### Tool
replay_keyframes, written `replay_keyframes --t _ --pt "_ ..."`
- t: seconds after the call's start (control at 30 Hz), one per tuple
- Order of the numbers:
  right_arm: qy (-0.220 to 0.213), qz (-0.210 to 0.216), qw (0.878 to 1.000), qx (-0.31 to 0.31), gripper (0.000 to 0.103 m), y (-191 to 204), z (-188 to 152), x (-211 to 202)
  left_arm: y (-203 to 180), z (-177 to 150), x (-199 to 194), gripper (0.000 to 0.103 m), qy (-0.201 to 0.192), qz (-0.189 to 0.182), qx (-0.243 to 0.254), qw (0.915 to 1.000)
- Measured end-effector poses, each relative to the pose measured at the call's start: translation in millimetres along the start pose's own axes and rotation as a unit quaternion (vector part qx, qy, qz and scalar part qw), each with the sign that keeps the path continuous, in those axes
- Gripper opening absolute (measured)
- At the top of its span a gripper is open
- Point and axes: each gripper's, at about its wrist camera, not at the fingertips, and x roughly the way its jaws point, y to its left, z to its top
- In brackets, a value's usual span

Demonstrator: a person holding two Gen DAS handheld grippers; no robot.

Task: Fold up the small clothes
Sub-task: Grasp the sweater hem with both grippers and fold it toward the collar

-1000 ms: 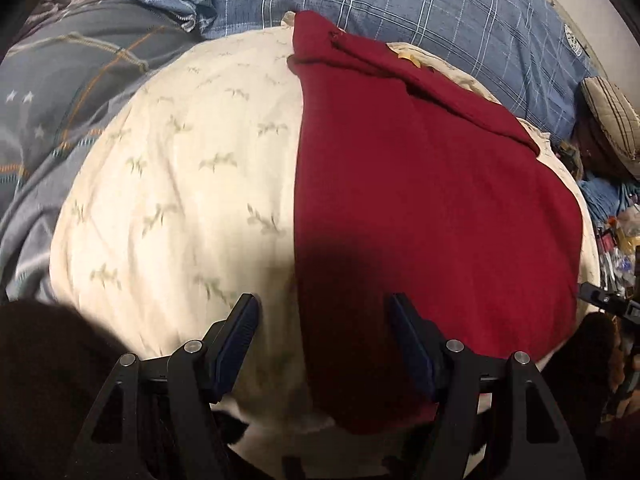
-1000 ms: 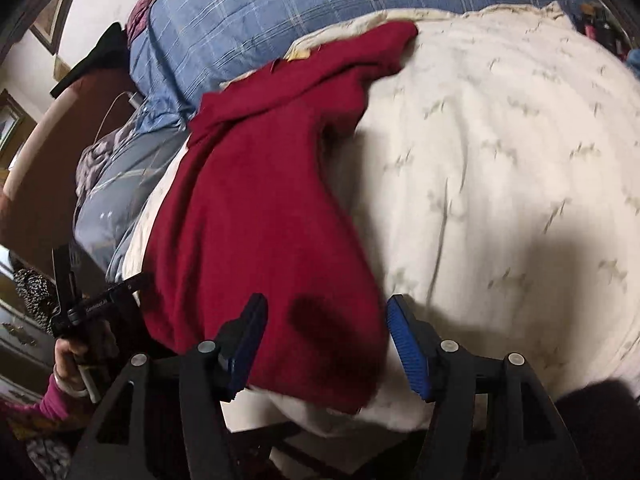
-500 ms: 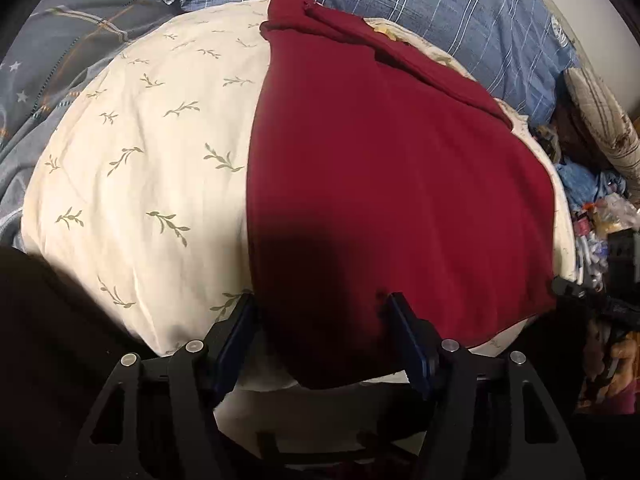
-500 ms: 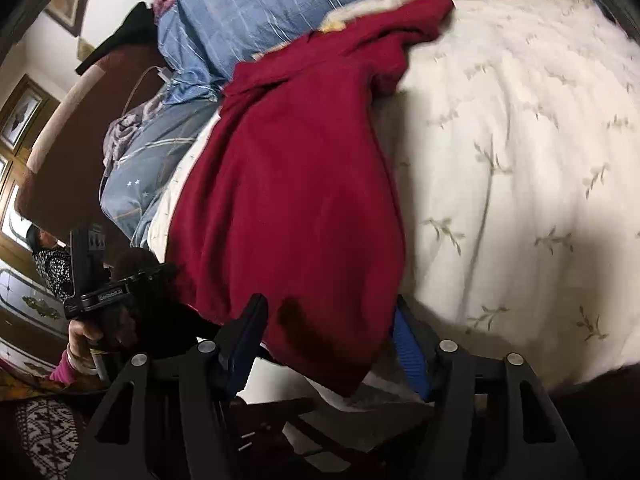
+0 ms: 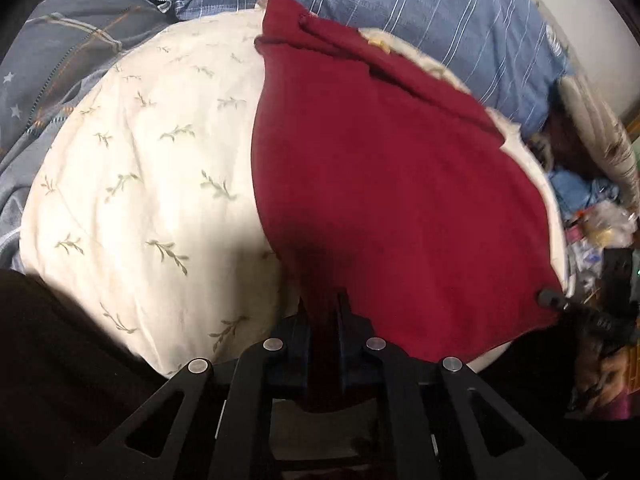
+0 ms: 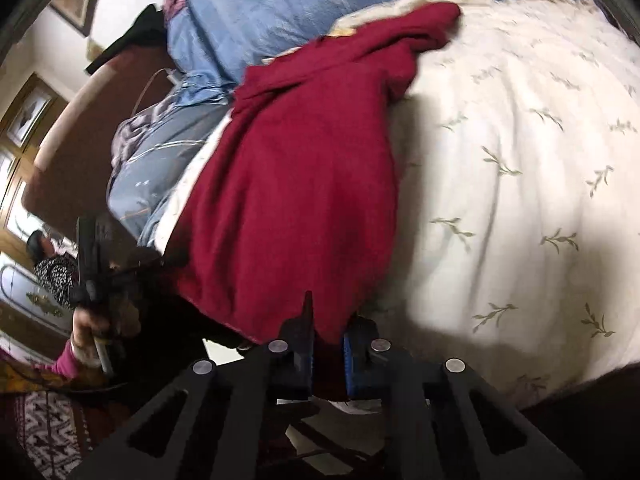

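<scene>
A dark red garment (image 5: 392, 184) lies spread over a cream leaf-print cushion (image 5: 140, 184). My left gripper (image 5: 324, 308) is shut on the garment's near left corner at the cushion's front edge. In the right wrist view the garment (image 6: 296, 184) drapes over the cushion's (image 6: 520, 168) left side. My right gripper (image 6: 326, 328) is shut on its near hem corner. The right gripper also shows at the garment's far right corner in the left wrist view (image 5: 560, 304). The left gripper, held in a hand, shows at the left in the right wrist view (image 6: 92, 280).
A blue plaid pillow (image 5: 400, 12) lies behind the cushion. A grey-blue patterned quilt (image 5: 60, 64) is to the left. Clutter (image 5: 600, 224) lies on the right. A brown headboard (image 6: 92, 128) and wooden furniture (image 6: 24, 120) stand at the left in the right wrist view.
Both grippers moved in onto the garment's near hem and closed on it; they were open around the fabric before.
</scene>
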Motion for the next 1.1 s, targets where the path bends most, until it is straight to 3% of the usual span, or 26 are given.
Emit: replay_keyframes --t 0.13,0.2,0.4,0.53,0.67,0.87,1.0,1.1 --pt "0.006 0.032 0.999 -0.044 0.008 29 -6 -18 -5 0 -40 0.007 -0.035 -0.014 0.03 0.9988" --pt "0.01 0.03 0.998 -0.062 0.008 40 -12 -25 0 -2 -58 0.007 -0.049 -0.003 0.033 0.9982" --pt "0.043 0.026 0.999 0.004 0.008 12 -21 2 10 -17 -42 0.007 -0.01 0.011 0.011 0.9998" --pt "0.031 0.042 0.999 0.009 0.008 15 -10 -4 -1 -5 -43 0.007 -0.019 -0.003 0.025 0.9995" --pt "-0.037 0.064 0.997 0.001 0.008 21 33 -32 -2 24 -56 0.007 -0.053 -0.035 0.03 0.9975" --pt "-0.113 0.042 0.993 0.01 0.008 12 113 -35 0 86 -67 0.008 -0.126 -0.052 0.041 0.9898" --pt "-0.141 0.025 0.989 0.03 0.008 2 166 -19 3 138 -45 0.008 -0.143 -0.063 0.024 0.9874" --pt "-0.151 -0.007 0.987 0.045 0.008 -14 202 -3 7 171 -17 0.008 -0.15 -0.047 0.019 0.9874"
